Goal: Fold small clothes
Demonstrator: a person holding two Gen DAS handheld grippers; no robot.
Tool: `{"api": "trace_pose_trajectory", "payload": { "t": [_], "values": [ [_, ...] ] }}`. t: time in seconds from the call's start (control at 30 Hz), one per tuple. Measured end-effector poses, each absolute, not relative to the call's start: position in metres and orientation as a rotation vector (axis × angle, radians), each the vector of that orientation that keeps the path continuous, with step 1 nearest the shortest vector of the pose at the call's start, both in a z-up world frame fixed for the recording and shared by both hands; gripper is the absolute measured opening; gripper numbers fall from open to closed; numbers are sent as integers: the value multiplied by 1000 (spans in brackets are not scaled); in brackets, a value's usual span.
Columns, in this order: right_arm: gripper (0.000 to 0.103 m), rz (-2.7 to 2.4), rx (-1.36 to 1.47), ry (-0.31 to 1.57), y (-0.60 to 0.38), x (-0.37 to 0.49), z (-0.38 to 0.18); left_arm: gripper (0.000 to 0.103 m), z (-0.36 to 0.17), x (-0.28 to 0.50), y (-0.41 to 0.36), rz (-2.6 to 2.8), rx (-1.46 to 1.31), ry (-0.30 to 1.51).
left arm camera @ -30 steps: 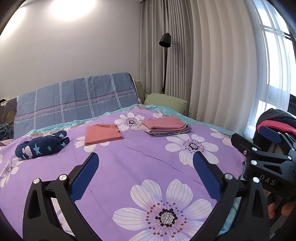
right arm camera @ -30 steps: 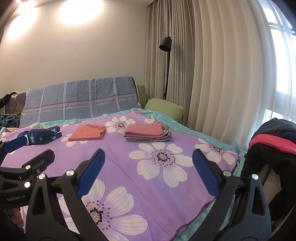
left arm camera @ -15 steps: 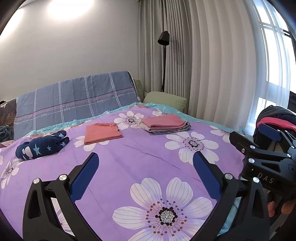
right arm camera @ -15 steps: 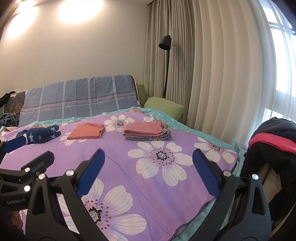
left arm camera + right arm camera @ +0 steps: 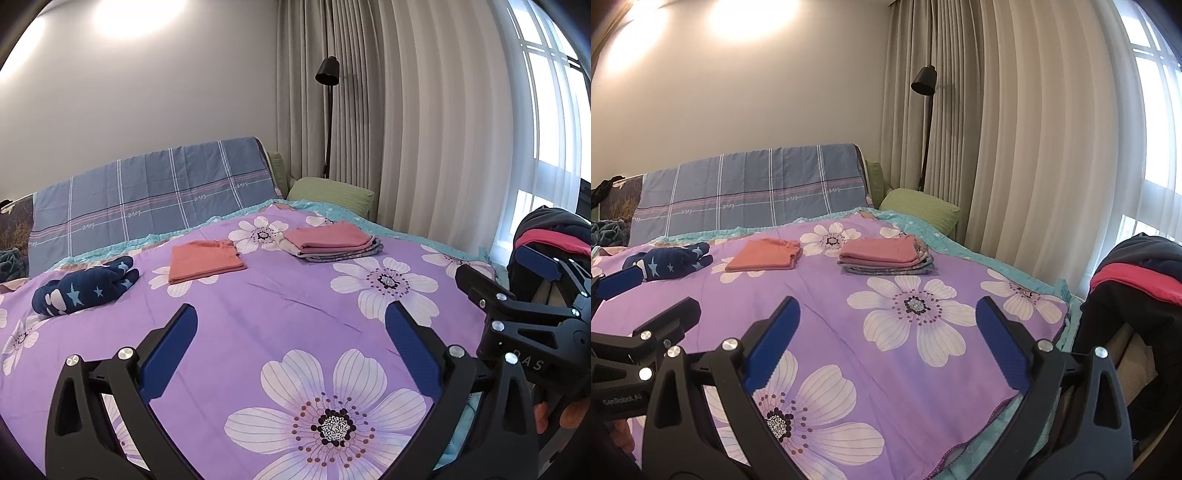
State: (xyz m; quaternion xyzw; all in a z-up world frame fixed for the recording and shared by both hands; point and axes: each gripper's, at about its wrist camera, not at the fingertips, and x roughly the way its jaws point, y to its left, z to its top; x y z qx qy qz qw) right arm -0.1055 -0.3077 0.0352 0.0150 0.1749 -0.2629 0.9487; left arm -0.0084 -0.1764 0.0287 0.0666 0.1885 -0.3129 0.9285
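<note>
Nearest, the left gripper point(image 5: 290, 321) and right gripper point(image 5: 888, 314) hovered released and empty above the purple floral bedspread point(image 5: 280, 314). Farther on lay a crumpled navy star garment point(image 5: 86, 286) at 10 o'clock, a folded salmon garment point(image 5: 205, 260) at 11, and a folded stack point(image 5: 332, 242) at 1.

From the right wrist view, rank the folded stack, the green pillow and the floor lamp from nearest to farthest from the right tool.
1. Folded stack, on the purple bedspread ahead of the open right tool.
2. Green pillow, beyond the bed's far right corner.
3. Floor lamp, behind the pillow against the curtain.
</note>
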Motion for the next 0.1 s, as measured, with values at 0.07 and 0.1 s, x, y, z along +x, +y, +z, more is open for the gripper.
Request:
{"api": "trace_pose_trajectory", "payload": {
  "t": [0.07, 0.1],
  "values": [
    [98, -536, 29, 355, -308, -105, 35, 102, 29, -9, -177, -642, 137, 385],
    [98, -536, 29, 356, -308, -105, 36, 102, 29, -9, -176, -642, 137, 385]
  ]
}}
